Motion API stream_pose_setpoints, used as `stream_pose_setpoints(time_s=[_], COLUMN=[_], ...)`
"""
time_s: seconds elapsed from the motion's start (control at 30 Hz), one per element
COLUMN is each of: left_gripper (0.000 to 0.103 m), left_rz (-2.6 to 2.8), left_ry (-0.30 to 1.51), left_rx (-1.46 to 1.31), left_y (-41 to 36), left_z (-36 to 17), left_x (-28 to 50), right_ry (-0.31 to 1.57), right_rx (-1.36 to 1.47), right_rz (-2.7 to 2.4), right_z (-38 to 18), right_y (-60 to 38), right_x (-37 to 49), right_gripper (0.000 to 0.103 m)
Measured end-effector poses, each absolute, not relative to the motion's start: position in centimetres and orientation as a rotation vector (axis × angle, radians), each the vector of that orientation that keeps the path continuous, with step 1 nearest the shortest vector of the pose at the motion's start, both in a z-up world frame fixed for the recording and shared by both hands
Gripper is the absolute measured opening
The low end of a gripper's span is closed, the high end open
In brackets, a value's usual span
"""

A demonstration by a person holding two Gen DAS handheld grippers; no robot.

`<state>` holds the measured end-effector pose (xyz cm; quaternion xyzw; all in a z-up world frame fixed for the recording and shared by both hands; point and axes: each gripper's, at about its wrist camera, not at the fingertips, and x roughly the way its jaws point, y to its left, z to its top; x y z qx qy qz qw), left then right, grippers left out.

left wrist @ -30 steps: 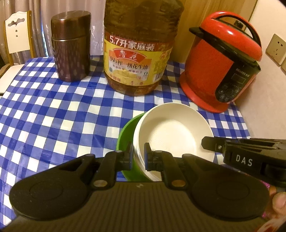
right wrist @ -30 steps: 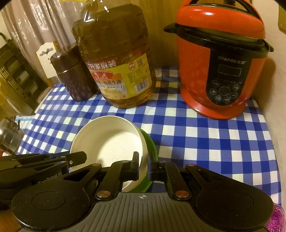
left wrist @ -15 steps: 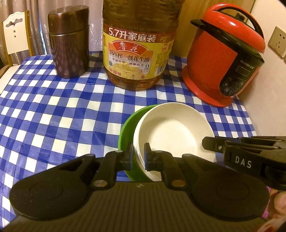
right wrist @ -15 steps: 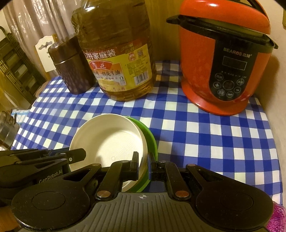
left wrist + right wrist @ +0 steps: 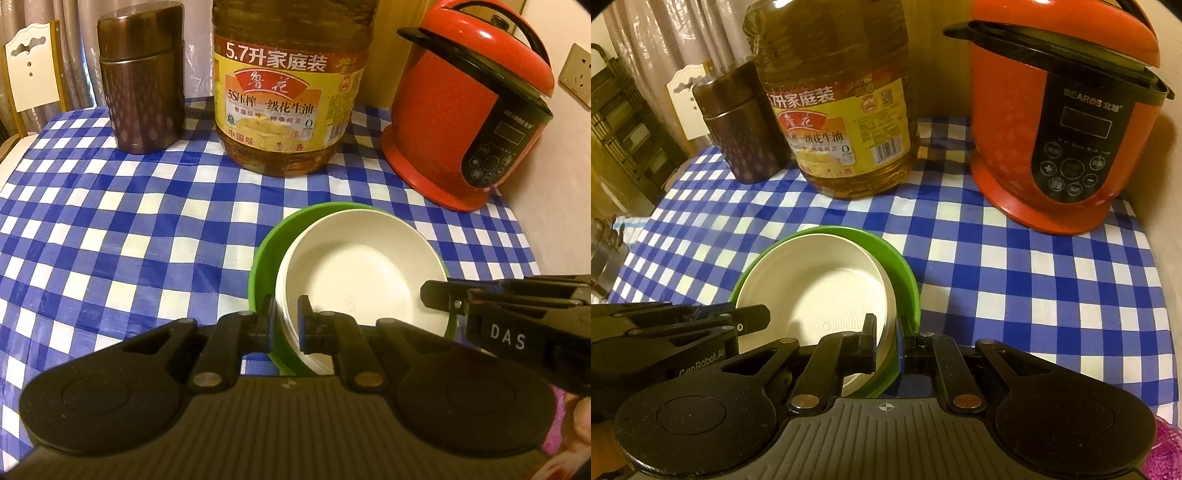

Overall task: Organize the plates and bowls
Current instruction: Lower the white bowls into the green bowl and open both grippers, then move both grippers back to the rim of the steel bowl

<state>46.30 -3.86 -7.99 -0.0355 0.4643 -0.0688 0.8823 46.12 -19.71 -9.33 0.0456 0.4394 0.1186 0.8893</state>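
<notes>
– Two tongs on one stack [image 5: 362,273]: has anything changed in the last second?

– Hardly anything. The left tongs [image 5: 286,321] and right tongs [image 5: 886,339] are nipped as tight as before, and the bowls sit at the same place between their tips. Only the background has drifted a little: the bottle [image 5: 284,92] and cooker [image 5: 469,122] now stand a bit farther up the view, with more cloth showing in front of them.

– What does that mean for the job?

– I'd judge the nesting is done and the pair is being carried or settled as one. Whether it rests on the table [image 5: 110,221] or hangs just clear, I cannot tell.

– What exactly does each pair grip?

– Both are almost fully closed, with only the rims between the jaws. The left takes the stack's left near rim, one jaw inside the white bowl [image 5: 369,258] and the other outside, against the green bowl [image 5: 264,251]. The right takes the opposite near rim the same way.

– Where is the stack on the table?

– It is in the near right part, closer to the right edge than the left. It is in front of the bottle and cooker and well apart from both.
</notes>
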Motion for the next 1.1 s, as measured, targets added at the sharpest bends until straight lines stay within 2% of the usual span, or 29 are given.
stream_pose_setpoints(time_s=[0.27,0.33,0.43,0.73,1.1], left_gripper=[0.013,0.017,0.017,0.023,0.024], left_rz=[-0.143,-0.147,-0.142,-0.146,-0.136], left_ry=[0.964,0.949,0.925,0.863,0.862], left_rx=[-0.094,-0.099,-0.106,-0.186,-0.290], left_y=[-3.7,-3.6,-3.4,-2.1,-0.7], left_z=[-7.9,-7.6,-7.1,-5.1,-4.4], left_x=[46.6,46.4,46.1,43.3,36.0], right_ry=[0.910,0.900,0.865,0.816,0.833], right_rx=[0.115,0.148,0.170,0.226,0.315], right_rz=[0.261,0.282,0.296,0.262,0.219], right_z=[-9.5,-9.4,-8.7,-6.8,-6.6], right_y=[-20.1,-20.4,-20.7,-22.4,-24.7], right_x=[46.2,46.1,45.8,43.4,35.4], right_gripper=[0.011,0.024,0.035,0.036,0.037])
